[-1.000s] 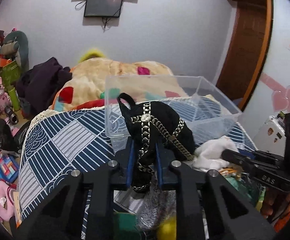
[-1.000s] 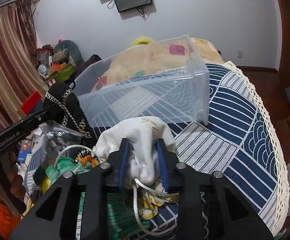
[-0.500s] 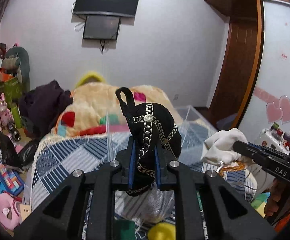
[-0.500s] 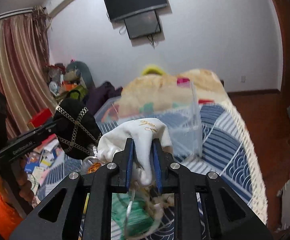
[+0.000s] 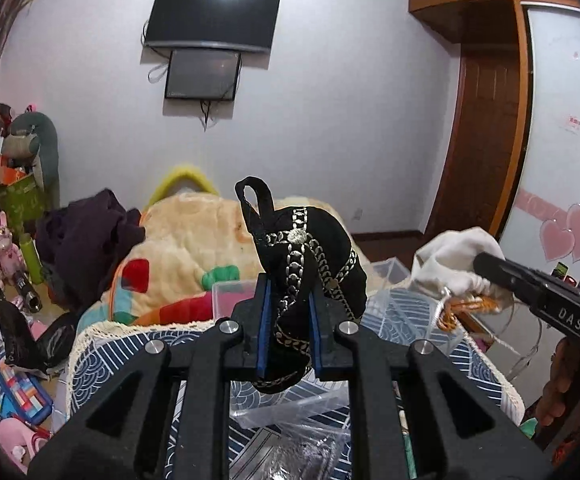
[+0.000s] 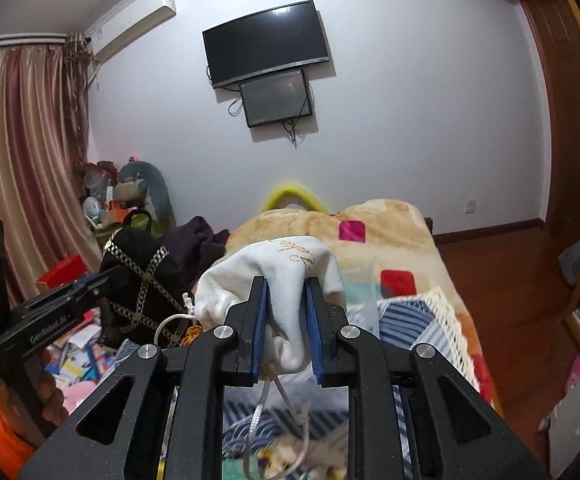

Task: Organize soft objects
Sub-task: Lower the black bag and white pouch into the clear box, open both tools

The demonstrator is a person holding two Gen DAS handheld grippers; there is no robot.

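Fingers (image 5: 263, 322) on your left gripper (image 5: 288, 326) are pinching the black chain-trimmed pouch (image 5: 310, 258), which is bulging up out of the blue pads with its loop handle standing free. Over on your right gripper (image 6: 285, 326), the fingers (image 6: 258, 320) are clamping the white drawstring pouch (image 6: 273, 280), and its cords (image 6: 267, 396) are dangling down below the pads.

You are holding both pouches up in the air above the bed (image 5: 101, 344), with the clear plastic bin (image 5: 406, 308) sitting on the patterned bedspread below and just beyond the black pouch. Taking the bin as your mark, the white pouch is hanging above its right side and the black pouch above its near left edge.

Watch the loose cords: they are trailing low toward the clutter under the right gripper, and I judge they could snag on that pile or on the bin's rim as you are lowering. The black pouch is gripped near its lower part, so the heavy top may flop and pull it out of the pads. Crumpled clear plastic bags (image 5: 290, 420) are lying right under your left gripper and could get dragged along.
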